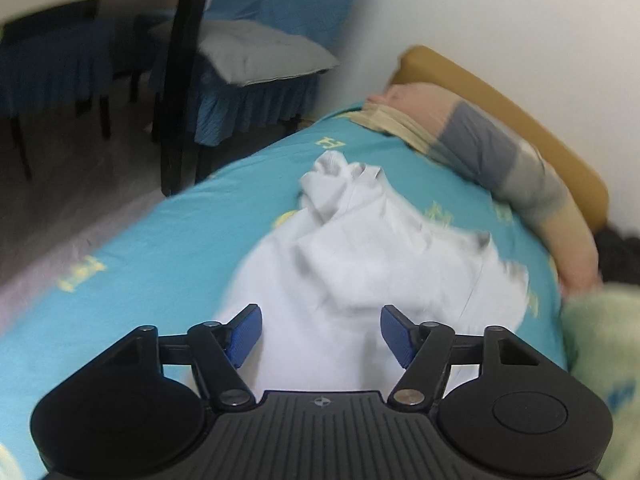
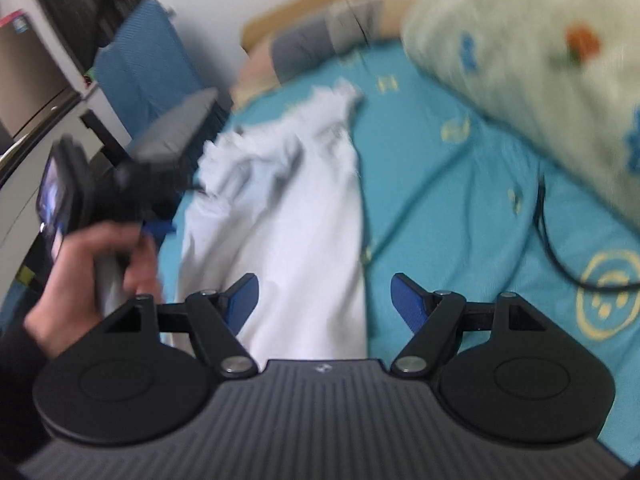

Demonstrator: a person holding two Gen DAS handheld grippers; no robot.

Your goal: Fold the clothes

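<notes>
Both your grippers, left (image 1: 321,336) and right (image 2: 324,306), gape wide, holding nothing; the white garment (image 1: 360,264) lies crumpled just beyond the jaws.

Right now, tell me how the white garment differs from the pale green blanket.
The white garment is plain; the pale green blanket carries blue and orange prints. The garment lies crumpled mid-bed between the open left gripper and right gripper; the blanket sits bunched at the bed's edge. Both rest on the turquoise sheet.
</notes>
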